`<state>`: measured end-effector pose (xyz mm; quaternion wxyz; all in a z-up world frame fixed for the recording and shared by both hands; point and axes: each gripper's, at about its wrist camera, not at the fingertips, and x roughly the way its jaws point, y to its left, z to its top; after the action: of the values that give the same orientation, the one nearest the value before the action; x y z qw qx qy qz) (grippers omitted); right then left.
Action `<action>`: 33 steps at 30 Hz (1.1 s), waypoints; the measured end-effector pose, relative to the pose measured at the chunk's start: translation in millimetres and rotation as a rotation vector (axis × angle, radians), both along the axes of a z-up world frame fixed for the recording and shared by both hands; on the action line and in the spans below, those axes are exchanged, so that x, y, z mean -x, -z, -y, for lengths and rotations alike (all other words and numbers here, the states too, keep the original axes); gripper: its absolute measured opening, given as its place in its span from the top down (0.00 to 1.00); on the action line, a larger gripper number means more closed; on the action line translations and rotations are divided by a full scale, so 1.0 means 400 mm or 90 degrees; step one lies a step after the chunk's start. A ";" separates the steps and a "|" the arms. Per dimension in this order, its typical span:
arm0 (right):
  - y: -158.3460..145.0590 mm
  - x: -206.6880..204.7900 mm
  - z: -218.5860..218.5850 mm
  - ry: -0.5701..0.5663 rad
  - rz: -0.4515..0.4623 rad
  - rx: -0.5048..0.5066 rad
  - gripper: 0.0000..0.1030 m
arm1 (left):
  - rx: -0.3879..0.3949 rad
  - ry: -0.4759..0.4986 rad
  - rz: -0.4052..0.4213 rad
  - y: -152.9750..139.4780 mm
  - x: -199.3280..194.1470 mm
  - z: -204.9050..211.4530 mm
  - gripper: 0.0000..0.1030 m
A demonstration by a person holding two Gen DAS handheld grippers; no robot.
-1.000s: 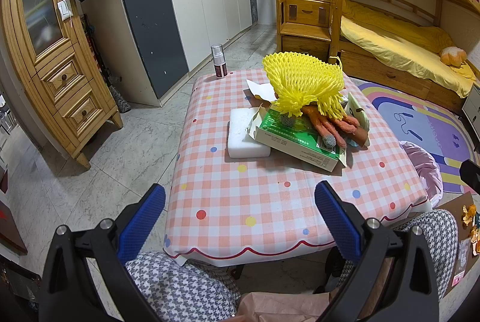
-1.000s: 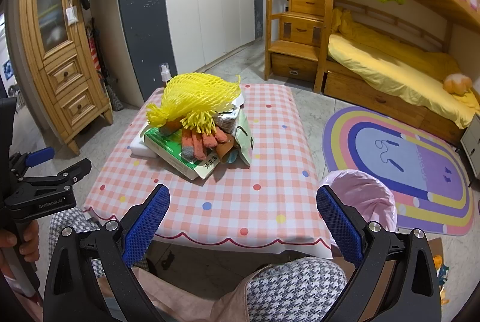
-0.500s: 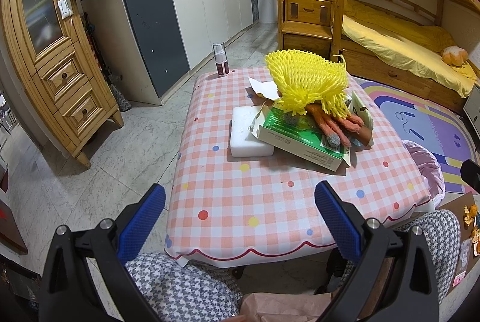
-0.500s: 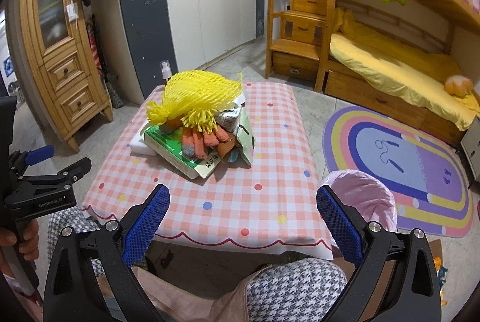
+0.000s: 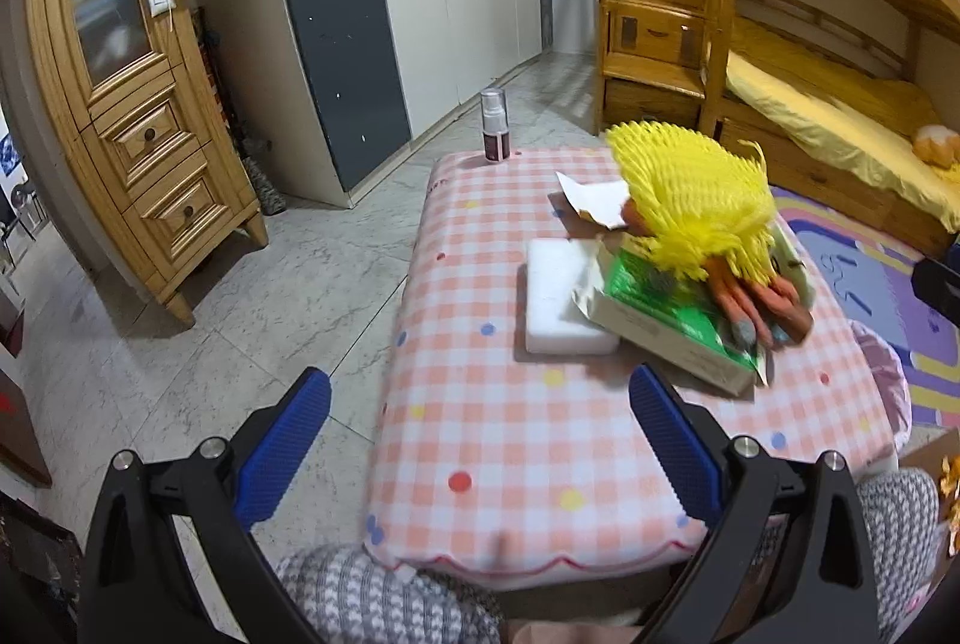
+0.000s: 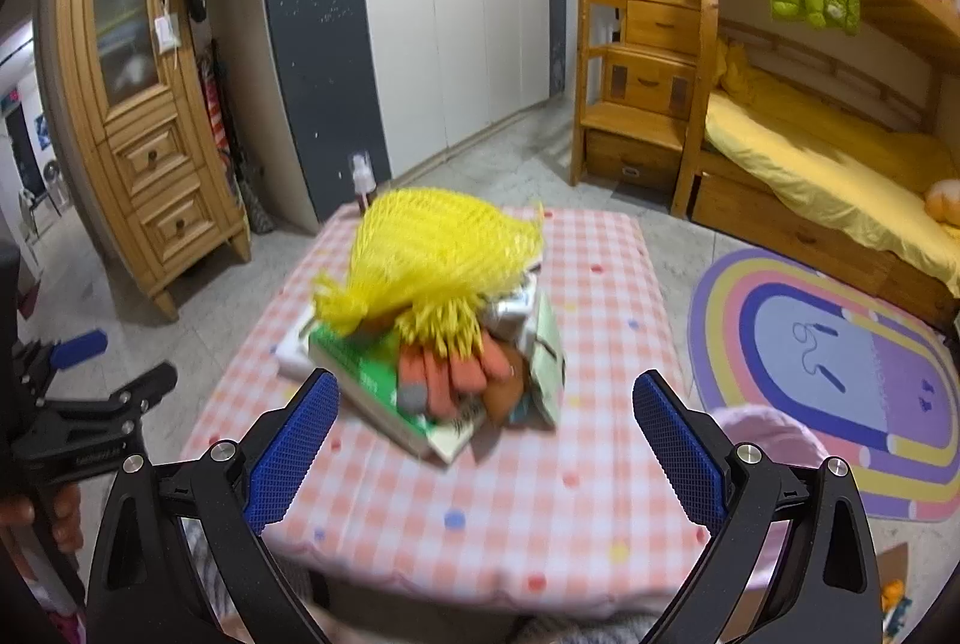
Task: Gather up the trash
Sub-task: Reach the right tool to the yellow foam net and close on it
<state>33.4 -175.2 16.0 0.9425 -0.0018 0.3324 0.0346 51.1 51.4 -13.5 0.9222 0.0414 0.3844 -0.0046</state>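
A heap of trash lies on the pink checked table [image 5: 510, 440] [image 6: 600, 470]: yellow foam netting [image 5: 690, 200] [image 6: 438, 254] on top, orange gloves [image 5: 756, 302] [image 6: 450, 374], a green and white flat box [image 5: 666, 320] [image 6: 372, 386], a white foam block [image 5: 558, 302] and paper scraps [image 5: 591, 200]. My left gripper [image 5: 480, 440] hovers open over the table's near left edge, short of the heap. My right gripper [image 6: 480, 440] hangs open just in front of the heap, nothing between its fingers. The left gripper's body [image 6: 78, 434] shows at the right wrist view's left edge.
A small spray bottle [image 5: 495, 125] stands at the table's far corner. A pink-lined bin [image 6: 774, 440] [image 5: 882, 374] sits at the table's right side. A wooden cabinet [image 5: 132, 104], wardrobe doors, a bunk bed [image 6: 828, 152] and a colourful rug [image 6: 840, 368] surround the table. Checked-trousered knees show below.
Both grippers have moved forward toward the table; the heap looks larger and blurred in the right wrist view. The left view has swung leftward. Nothing was taken hold of.
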 end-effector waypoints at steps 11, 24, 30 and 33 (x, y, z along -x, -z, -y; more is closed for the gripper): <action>0.038 -0.189 -0.041 -0.035 -0.028 -0.005 0.30 | 0.003 0.000 -0.015 0.041 -0.099 -0.007 0.06; 0.134 -0.337 -0.052 -0.044 -0.134 -0.092 0.15 | -0.008 -0.017 -0.041 0.073 -0.143 -0.011 0.06; 0.147 -0.317 -0.079 -0.075 -0.139 -0.106 0.48 | -0.017 -0.012 -0.050 0.083 -0.123 -0.002 0.06; 0.108 -0.281 -0.091 -0.090 -0.103 -0.093 0.55 | -0.019 -0.015 -0.048 0.080 -0.111 -0.003 0.06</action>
<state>145.9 -138.6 -27.3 0.9055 0.0461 0.4029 0.1251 95.3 52.7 -45.7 0.9062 0.0506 0.4196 0.0106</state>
